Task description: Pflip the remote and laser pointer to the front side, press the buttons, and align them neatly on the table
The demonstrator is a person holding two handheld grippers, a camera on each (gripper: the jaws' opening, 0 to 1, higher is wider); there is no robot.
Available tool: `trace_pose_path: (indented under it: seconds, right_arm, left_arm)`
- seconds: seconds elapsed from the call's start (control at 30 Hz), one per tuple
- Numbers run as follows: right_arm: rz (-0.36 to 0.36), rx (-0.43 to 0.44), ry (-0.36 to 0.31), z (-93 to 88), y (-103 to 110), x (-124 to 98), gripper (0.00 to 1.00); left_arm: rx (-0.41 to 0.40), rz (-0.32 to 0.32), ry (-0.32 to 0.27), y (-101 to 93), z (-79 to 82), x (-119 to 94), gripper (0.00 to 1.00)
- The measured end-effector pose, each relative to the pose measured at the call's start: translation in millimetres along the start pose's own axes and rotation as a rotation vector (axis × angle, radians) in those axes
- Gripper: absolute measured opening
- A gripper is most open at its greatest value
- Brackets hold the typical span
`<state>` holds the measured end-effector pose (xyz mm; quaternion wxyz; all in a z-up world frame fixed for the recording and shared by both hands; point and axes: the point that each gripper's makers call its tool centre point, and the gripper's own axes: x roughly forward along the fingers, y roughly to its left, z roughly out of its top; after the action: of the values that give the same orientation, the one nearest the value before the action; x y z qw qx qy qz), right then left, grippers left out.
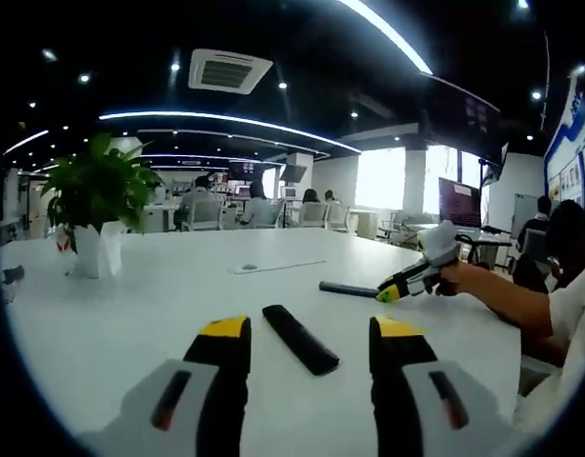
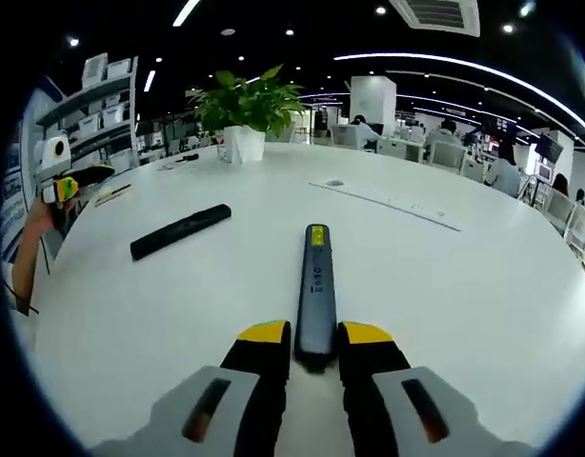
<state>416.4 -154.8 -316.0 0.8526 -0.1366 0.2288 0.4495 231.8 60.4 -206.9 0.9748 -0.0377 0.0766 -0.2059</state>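
Note:
A dark laser pointer (image 2: 316, 286) lies on the white table (image 2: 464, 305) with its yellow label and buttons facing up. My right gripper (image 2: 315, 335) is shut on its near end. In the left gripper view the same pointer (image 1: 348, 288) shows as a dark bar, with the right gripper (image 1: 388, 293) at its end, held by a gloved hand. A plain black remote (image 1: 300, 338) lies slantwise on the table ahead of my open left gripper (image 1: 312, 328), between the lines of its jaws and untouched. In the right gripper view the remote (image 2: 181, 231) lies left of the pointer and the left gripper (image 2: 66, 190) is at the far left.
A green plant in a white pot (image 1: 97, 214) (image 2: 245, 124) stands near the table's far side. A long thin strip (image 2: 388, 205) and a round grommet (image 2: 333, 182) lie beyond the pointer. Chairs, desks and seated people fill the office behind.

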Motion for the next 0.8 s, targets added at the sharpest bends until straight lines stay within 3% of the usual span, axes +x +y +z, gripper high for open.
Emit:
trace_pose_path:
  seconds: [0.3,0.4,0.43,0.53,0.6,0.8]
  right_arm:
    - [-0.003,-0.003,-0.010,1.4,2,1,0.22]
    - [-0.010,-0.006,0.002,1.8,3,1,0.22]
    - [-0.012,-0.007,0.006,1.4,3,0,0.22]
    - [-0.009,-0.007,0.009,0.7,4,0,0.22]
    - [-0.002,0.001,0.004,0.6,3,-1,0.22]
    - [-0.001,-0.004,0.006,1.6,1,1,0.22]
  left_arm:
    - [0.023,-0.070,-0.004,-1.6,-0.1,18,0.46]
    - [-0.063,-0.111,-0.027,-5.1,1.8,23,0.46]
    - [-0.048,-0.116,-0.029,-3.7,2.0,25,0.47]
    - [-0.040,-0.098,-0.031,2.6,3.8,29,0.51]
    - [0.012,-0.081,-0.006,10.6,5.8,29,0.50]
    - [0.017,-0.078,0.012,15.5,15.7,30,0.45]
